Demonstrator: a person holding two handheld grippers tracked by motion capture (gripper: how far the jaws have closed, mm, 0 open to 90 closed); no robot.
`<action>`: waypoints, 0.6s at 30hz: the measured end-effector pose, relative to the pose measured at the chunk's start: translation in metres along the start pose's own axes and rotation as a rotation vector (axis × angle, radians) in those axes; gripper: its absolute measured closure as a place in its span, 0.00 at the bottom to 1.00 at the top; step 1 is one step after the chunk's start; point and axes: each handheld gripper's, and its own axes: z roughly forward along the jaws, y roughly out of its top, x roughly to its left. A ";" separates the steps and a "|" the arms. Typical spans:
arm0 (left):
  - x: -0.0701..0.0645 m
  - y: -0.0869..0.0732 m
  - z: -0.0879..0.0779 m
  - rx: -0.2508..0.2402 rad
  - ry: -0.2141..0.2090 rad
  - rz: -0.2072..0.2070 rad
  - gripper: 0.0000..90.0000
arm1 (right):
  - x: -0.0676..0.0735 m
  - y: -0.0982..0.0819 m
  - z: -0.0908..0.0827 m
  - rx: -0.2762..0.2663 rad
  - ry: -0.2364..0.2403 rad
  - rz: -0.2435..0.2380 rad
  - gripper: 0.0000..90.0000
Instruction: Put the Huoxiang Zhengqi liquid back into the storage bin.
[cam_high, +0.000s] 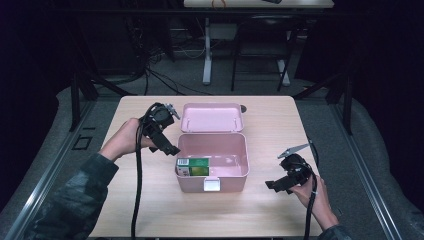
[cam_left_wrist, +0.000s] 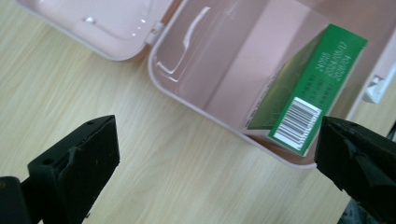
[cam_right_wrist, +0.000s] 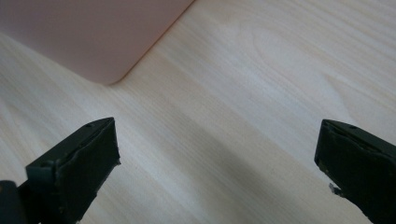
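The green carton (cam_high: 193, 167) already lies inside the pink box (cam_high: 235, 176), tucked at its 8 o'clock corner, so packing looks done; the lid (cam_high: 212, 117) at 12 o'clock remains to shut. The left tool (cam_high: 169, 145) gapes wide and empty just beside the box, the right tool (cam_high: 274, 185) wide over bare table (cam_high: 270, 125) at 4 o'clock

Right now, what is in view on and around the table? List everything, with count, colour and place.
box: 1, pink, table centre, lid open and lying back
carton: 1, green, inside the box at its front left corner
table: 1, light wood, under it all
far table: 1, pale, at the back
left gripper: 1, black, left of the box, jaws open, nothing between them
right gripper: 1, black, right of the box, jaws open over bare wood
hands: 2, one on each gripper
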 end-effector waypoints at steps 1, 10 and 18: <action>0.001 -0.001 0.000 -0.001 0.007 -0.007 0.00 | -0.001 0.002 -0.001 -0.009 0.002 0.007 0.00; 0.013 -0.015 0.006 -0.026 0.043 -0.135 0.02 | -0.012 0.022 -0.010 -0.070 0.021 0.022 0.00; 0.020 -0.027 0.017 -0.069 0.042 -0.238 0.13 | -0.016 0.049 -0.017 -0.134 0.043 0.029 0.00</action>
